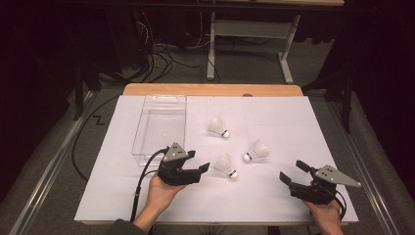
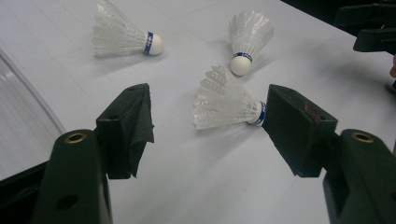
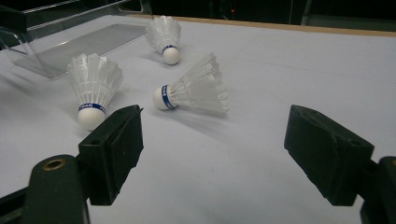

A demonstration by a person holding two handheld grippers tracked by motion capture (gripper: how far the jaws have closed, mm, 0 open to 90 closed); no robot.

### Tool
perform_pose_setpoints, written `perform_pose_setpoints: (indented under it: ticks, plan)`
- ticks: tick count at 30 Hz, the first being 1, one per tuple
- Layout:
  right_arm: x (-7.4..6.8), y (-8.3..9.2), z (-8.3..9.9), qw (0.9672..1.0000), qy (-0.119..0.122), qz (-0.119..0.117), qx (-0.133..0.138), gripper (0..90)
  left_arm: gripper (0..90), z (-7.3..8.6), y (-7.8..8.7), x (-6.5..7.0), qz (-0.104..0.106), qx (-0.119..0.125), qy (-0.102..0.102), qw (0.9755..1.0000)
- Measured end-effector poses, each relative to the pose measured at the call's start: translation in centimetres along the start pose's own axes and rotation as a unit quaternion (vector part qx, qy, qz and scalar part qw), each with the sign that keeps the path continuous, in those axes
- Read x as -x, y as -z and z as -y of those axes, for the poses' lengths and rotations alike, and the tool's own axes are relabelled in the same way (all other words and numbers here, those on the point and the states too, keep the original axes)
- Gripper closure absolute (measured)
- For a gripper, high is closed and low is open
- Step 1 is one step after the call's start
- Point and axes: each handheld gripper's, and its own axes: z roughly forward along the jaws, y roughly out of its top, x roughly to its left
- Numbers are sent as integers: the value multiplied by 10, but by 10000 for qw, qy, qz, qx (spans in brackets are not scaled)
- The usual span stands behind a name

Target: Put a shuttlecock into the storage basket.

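Facing the left gripper [image 2: 208,123], shuttlecock [image 2: 226,100] with illegible blue-band print.

White-covered table [image 1: 274,196], three shuttlecocks [image 1: 219,127] [image 1: 256,151] [image 1: 226,166], clear plastic bin [image 1: 159,125] at left

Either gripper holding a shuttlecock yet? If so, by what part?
Nothing is held. The left gripper is open, its jaws either side of the nearest shuttlecock, not closed on it. The right gripper is open over bare table.

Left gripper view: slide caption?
Open left claw approaching a white feathered shuttlecock lying on the white table.
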Motion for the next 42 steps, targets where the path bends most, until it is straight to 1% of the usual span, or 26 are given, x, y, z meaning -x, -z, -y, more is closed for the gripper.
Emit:
perform_pose_setpoints:
  ticks: [3, 5, 11, 12, 13, 15, 16, 17, 18, 19, 20, 21, 22, 23, 24, 25, 28, 29, 30, 32, 35, 38, 39, 40, 41, 42]
  plan:
    - [0, 0, 0, 10000, 9, -5, -4, 200, 344, -4, -7, 2, 21, -122, 3, 9999]
    - [0, 0, 0, 10000, 10, -7, -3, 200, 346, -9, -14, 4, 21, -271, -54, 9996]
    - [0, 0, 0, 10000, 14, -16, -13, 200, 351, -16, -24, 6, 4, -497, -83, 9987]
    - [0, 0, 0, 10000, 14, -18, -10, 200, 360, -19, -28, 6, 12, -644, -43, 9979]
    - [0, 0, 0, 10000, 14, -19, -10, 200, 363, -19, -28, 6, 12, -644, -43, 9979]
    - [0, 0, 0, 10000, 15, -22, -13, 200, 367, -24, -33, 6, 3, -903, -31, 9959]
    - [0, 0, 0, 10000, 15, -22, -13, 200, 369, -24, -33, 6, 3, -903, -31, 9959]
    - [0, 0, 0, 10000, 16, -23, -16, 200, 369, -26, -34, 6, -9, -995, -49, 9950]
    - [0, 0, 0, 10000, 17, -25, -16, 200, 369, -30, -38, 6, 2, -1160, 9, 9932]
    - [0, 0, 0, 10000, 17, -25, -16, 200, 372, -30, -38, 6, 2, -1160, 9, 9932]
    - [0, 0, 0, 10000, 18, -25, -17, 200, 372, -32, -40, 5, 29, -1258, 33, 9920]
    - [0, 0, 0, 10000, 20, -26, -21, 200, 375, -35, -44, 4, 82, -1455, 50, 9893]
    - [0, 0, 0, 10000, 20, -26, -21, 200, 377, -35, -44, 4, 82, -1455, 50, 9893]
    - [0, 0, 0, 10000, 22, -26, -22, 200, 378, -37, -46, 4, 104, -1533, 97, 9881]
    - [0, 0, 0, 10000, 23, -27, -24, 200, 379, -39, -51, 2, 152, -1755, 151, 9842]
    - [0, 0, 0, 10000, 26, -28, -26, 200, 380, -39, -51, 2, 152, -1755, 151, 9842]
    - [0, 0, 0, 10000, 30, -35, -28, 200, 390, -43, -57, 2, 180, -2042, 131, 9787]
    - [0, 0, 0, 10000, 30, -35, -28, 200, 390, -43, -57, 2, 180, -2042, 131, 9787]
    - [0, -1, 0, 10000, 38, -42, -30, 201, 392, -45, -60, 3, 193, -2118, 108, 9771]
    - [0, -1, 0, 10000, 38, -42, -31, 201, 393, -45, -61, 3, 187, -2134, 106, 9767]
    - [0, -1, 0, 10000, 45, -47, -36, 201, 394, -47, -64, 3, 192, -2224, 103, 9747]
    - [-1, -1, 0, 10000, 51, -50, -39, 201, 393, -48, -68, 3, 203, -2338, 93, 9720]
    - [-1, -1, 0, 10000, 53, -48, -39, 201, 393, -49, -71, 4, 209, -2415, 98, 9701]
    - [-1, -1, 0, 10000, 53, -48, -39, 201, 393, -49, -71, 4, 209, -2415, 98, 9701]
    - [-1, -1, 0, 10000, 58, -47, -48, 201, 393, -50, -74, 4, 214, -2482, 101, 9684]
    - [-1, -1, 0, 10000, 58, -47, -48, 201, 393, -50, -74, 4, 214, -2482, 101, 9684]
